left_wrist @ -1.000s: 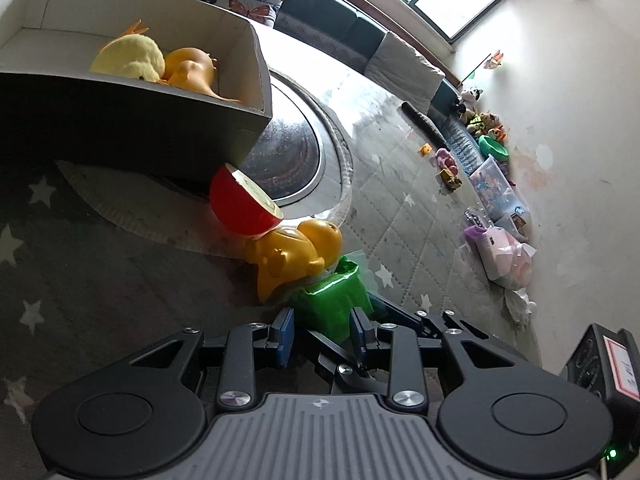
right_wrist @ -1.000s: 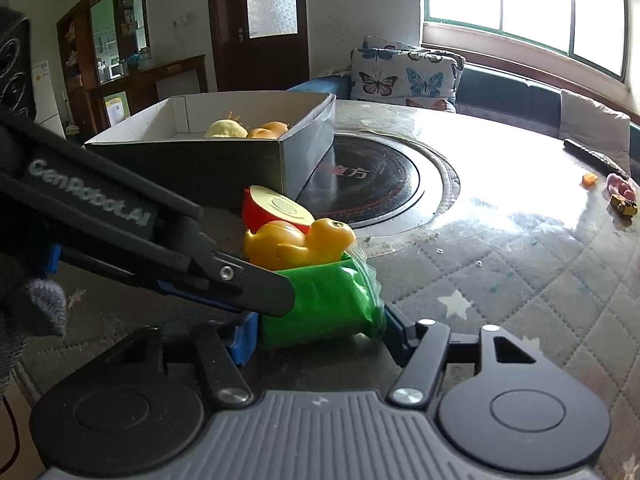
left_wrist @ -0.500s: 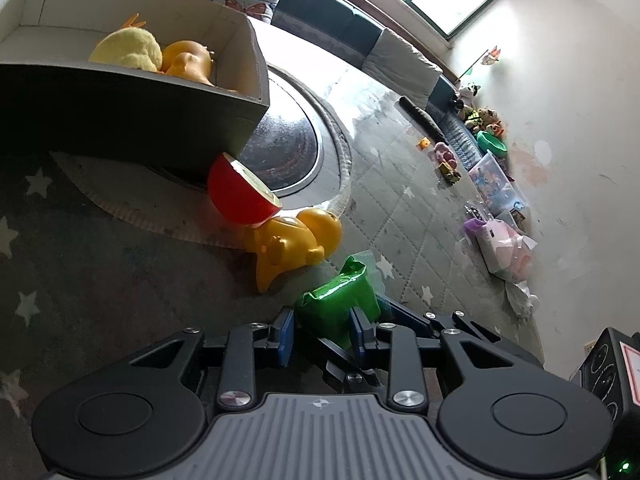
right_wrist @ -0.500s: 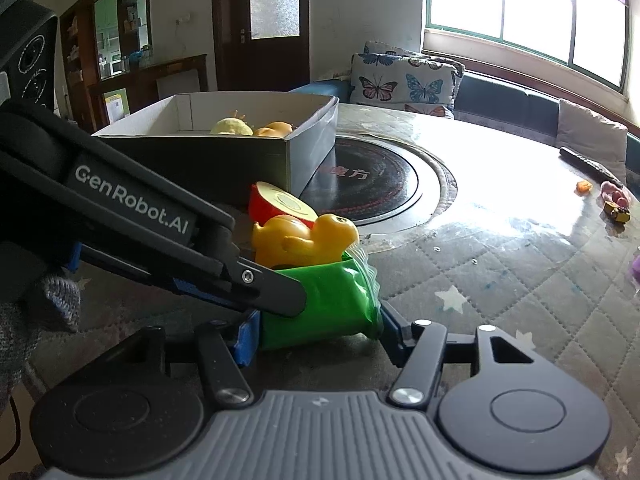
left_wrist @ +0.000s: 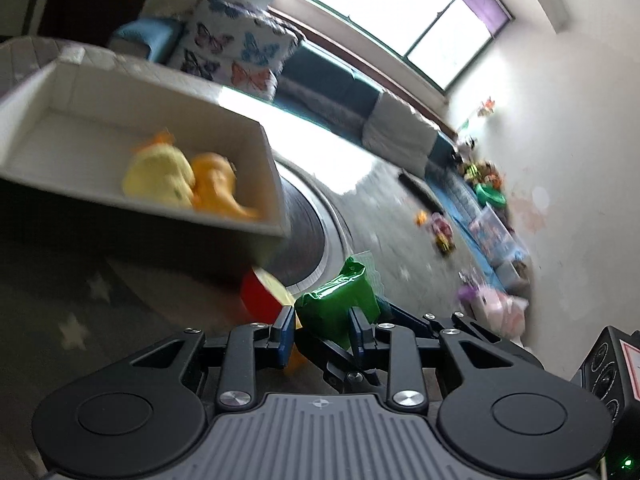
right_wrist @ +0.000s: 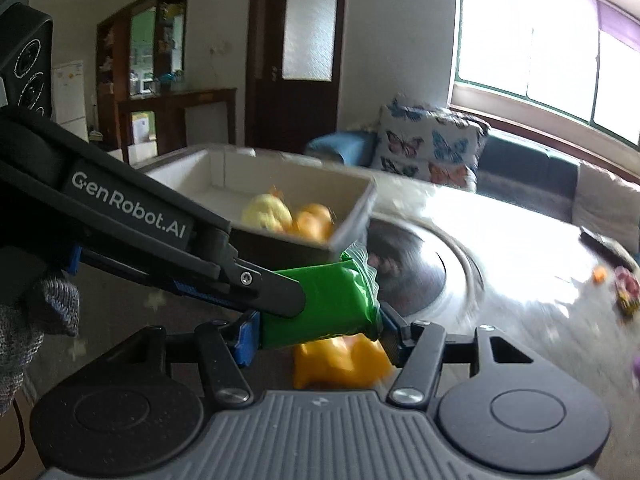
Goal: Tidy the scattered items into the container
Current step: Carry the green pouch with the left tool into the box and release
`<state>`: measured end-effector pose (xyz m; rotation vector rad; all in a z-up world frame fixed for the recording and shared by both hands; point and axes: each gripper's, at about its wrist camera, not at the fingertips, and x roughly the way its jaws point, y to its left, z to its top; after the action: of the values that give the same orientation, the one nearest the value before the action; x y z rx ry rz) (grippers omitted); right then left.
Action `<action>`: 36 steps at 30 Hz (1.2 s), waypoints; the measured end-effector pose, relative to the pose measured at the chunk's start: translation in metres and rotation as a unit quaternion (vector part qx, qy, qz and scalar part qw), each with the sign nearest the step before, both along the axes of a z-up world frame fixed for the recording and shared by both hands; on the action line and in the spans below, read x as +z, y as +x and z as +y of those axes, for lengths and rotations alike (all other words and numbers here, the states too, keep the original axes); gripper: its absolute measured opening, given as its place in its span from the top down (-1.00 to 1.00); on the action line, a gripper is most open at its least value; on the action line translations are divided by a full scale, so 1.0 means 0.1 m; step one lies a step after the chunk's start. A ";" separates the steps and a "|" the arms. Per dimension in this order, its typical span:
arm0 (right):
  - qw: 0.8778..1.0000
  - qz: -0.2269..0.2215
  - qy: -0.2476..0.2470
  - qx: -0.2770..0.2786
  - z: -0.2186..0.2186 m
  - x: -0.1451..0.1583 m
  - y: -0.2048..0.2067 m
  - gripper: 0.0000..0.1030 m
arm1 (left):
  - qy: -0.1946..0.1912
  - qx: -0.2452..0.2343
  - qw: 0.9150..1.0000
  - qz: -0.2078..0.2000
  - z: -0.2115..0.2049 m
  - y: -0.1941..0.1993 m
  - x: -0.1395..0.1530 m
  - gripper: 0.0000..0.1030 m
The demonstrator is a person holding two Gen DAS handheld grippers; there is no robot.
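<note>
A green snack packet [left_wrist: 340, 300] [right_wrist: 324, 304] is gripped across its width by my left gripper [left_wrist: 322, 326] and endwise by my right gripper [right_wrist: 318, 330]; both hold it above the table. The open cardboard box [left_wrist: 72, 92] [right_wrist: 356, 216] sits up and left, holding a pale yellow plush [left_wrist: 158, 176] and an orange toy [left_wrist: 218, 190]. A red half-apple toy [left_wrist: 262, 294] and a yellow duck [right_wrist: 340, 362] lie on the table below the packet.
A round inset hob [left_wrist: 308, 236] lies just right of the box. Small toys [left_wrist: 440, 232] and a remote [left_wrist: 418, 190] lie farther along the table. A sofa with butterfly cushions [right_wrist: 428, 148] stands behind.
Both grippers have lifted the green packet off the table and carried it up toward the box; the duck and half-apple stay below. The views are motion-blurred.
</note>
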<state>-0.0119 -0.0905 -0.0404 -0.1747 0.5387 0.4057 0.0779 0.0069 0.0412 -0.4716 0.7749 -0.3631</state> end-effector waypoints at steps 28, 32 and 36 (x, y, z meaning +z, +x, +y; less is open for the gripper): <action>0.995 0.009 0.009 0.097 1.18 -0.13 1.24 -0.21 | -0.002 0.136 0.991 0.017 1.13 0.76 -0.09 0.43; 0.995 0.009 0.012 0.097 1.20 -0.14 1.21 -0.27 | -0.007 0.140 0.990 0.018 1.17 0.73 -0.10 0.42; 0.995 0.007 0.011 0.098 1.20 -0.11 1.15 -0.28 | -0.008 0.141 0.990 0.018 1.17 0.70 -0.09 0.41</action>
<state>0.1026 0.0291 -0.0519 -0.2049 0.5329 0.6034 0.1482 0.1235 0.0318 -0.5957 0.7285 -0.0984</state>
